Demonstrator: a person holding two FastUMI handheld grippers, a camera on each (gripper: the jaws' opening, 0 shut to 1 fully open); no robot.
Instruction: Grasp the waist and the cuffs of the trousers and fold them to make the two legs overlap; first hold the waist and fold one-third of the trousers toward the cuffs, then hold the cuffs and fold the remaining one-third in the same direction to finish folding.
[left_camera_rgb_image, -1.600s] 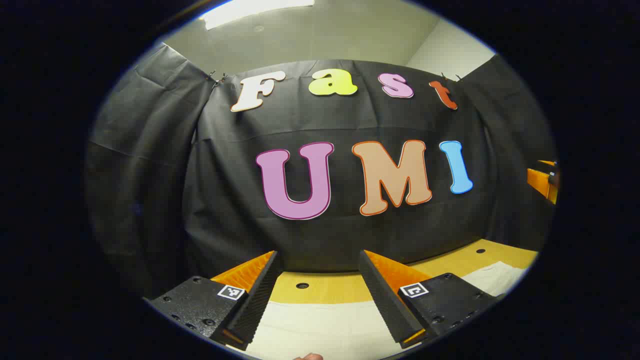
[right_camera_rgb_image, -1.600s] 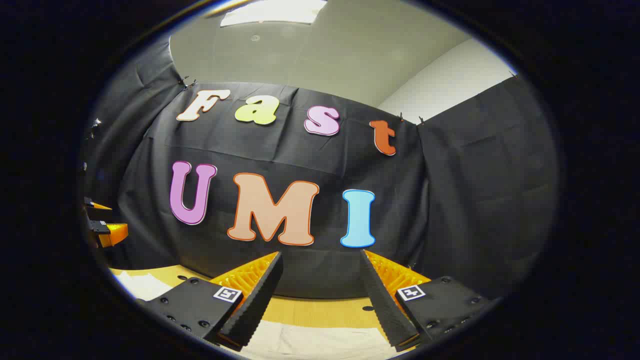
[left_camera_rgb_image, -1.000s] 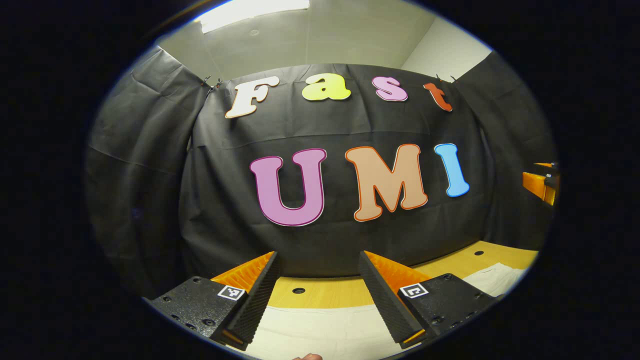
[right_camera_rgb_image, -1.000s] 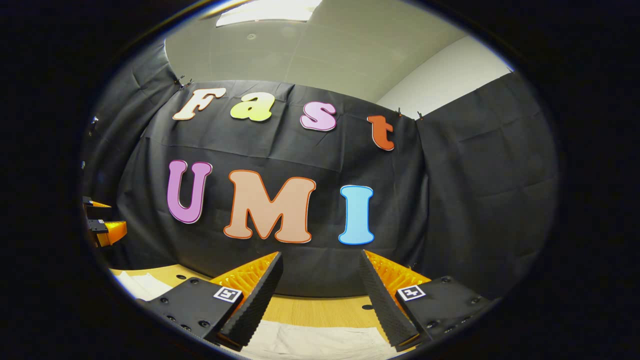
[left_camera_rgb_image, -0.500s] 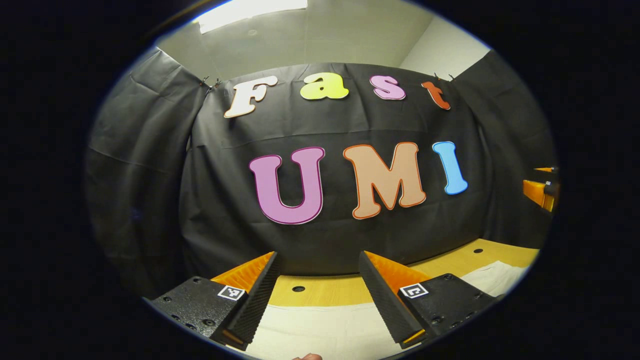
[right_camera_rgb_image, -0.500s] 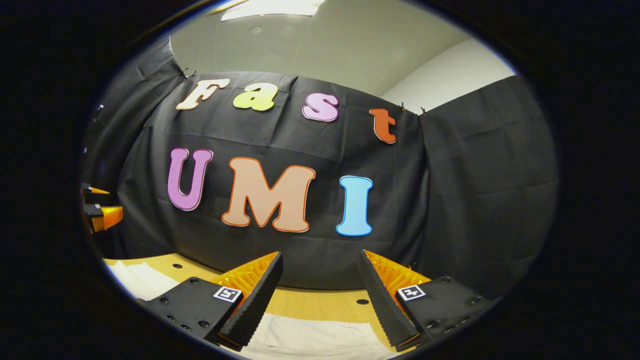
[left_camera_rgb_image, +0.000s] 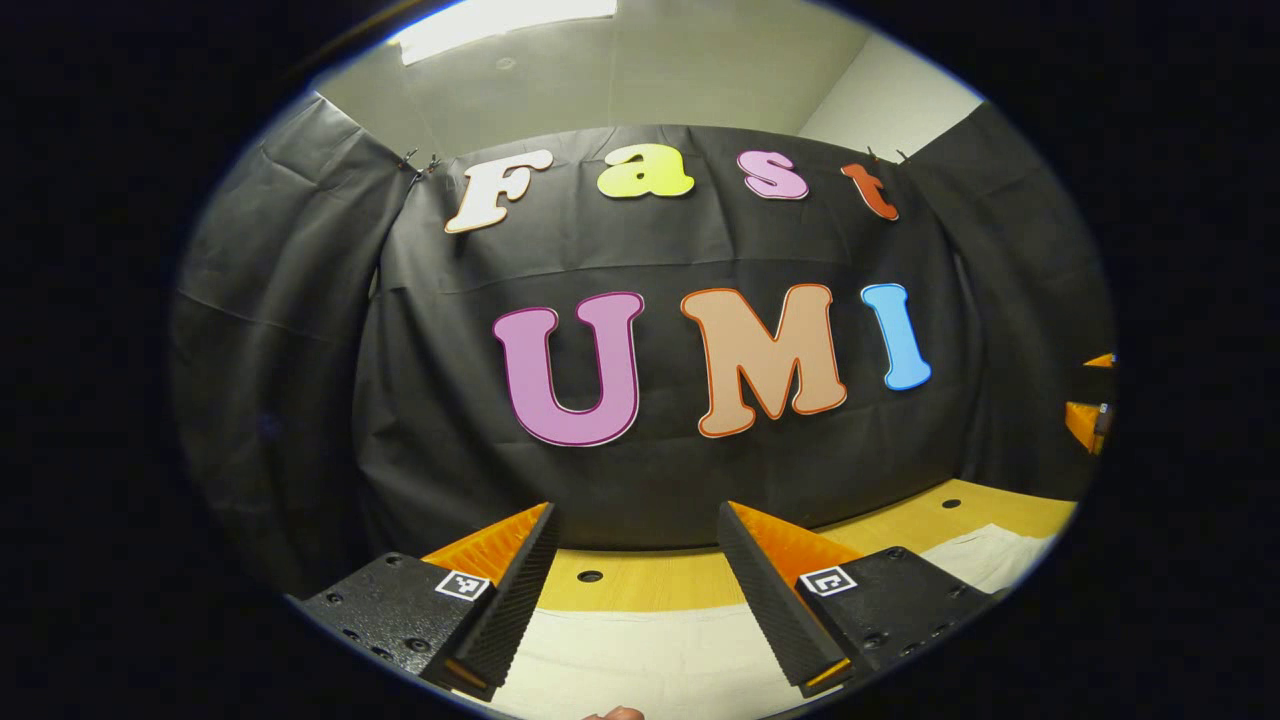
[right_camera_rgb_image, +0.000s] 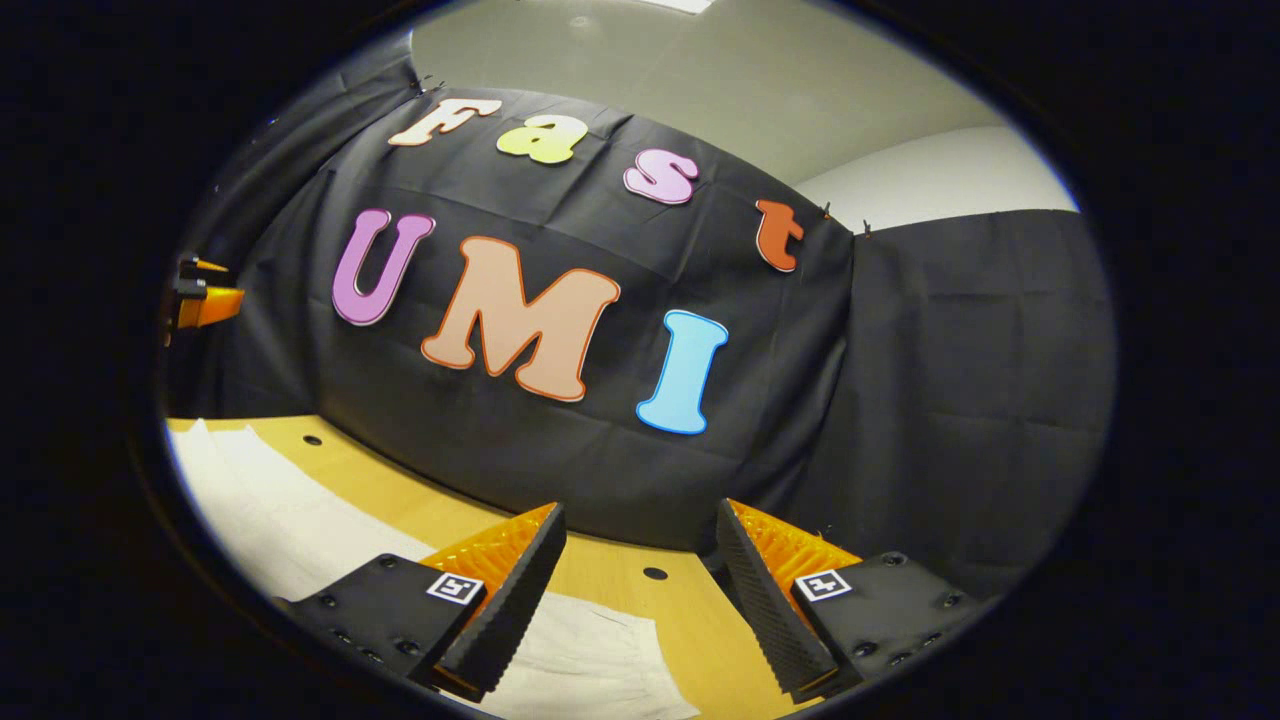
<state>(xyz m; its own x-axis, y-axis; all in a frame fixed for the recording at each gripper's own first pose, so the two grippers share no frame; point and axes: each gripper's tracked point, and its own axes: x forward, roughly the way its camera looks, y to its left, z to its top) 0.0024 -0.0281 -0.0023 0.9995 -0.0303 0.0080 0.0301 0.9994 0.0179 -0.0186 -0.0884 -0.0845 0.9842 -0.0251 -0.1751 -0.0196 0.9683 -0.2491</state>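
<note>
Pale cream trousers (left_camera_rgb_image: 650, 655) lie flat on the wooden table (left_camera_rgb_image: 650, 585), below and ahead of my left gripper (left_camera_rgb_image: 635, 520), which stands open above them with nothing between its fingers. In the right gripper view the trousers (right_camera_rgb_image: 290, 520) stretch from the left edge toward the centre, and one end (right_camera_rgb_image: 590, 650) lies under my right gripper (right_camera_rgb_image: 640, 515), which is open and holds nothing. The other gripper shows small at the far right of the left gripper view (left_camera_rgb_image: 1090, 420) and at the far left of the right gripper view (right_camera_rgb_image: 200, 300).
The black cloth wall (left_camera_rgb_image: 650, 470) rises just behind the table's far edge. Small round holes (left_camera_rgb_image: 590, 577) dot the tabletop (right_camera_rgb_image: 700, 630). A fingertip (left_camera_rgb_image: 612, 714) peeks in at the bottom of the left gripper view.
The right gripper has tilted down and rolled, so more of the table and trousers show in its view. The left gripper has hardly moved.
</note>
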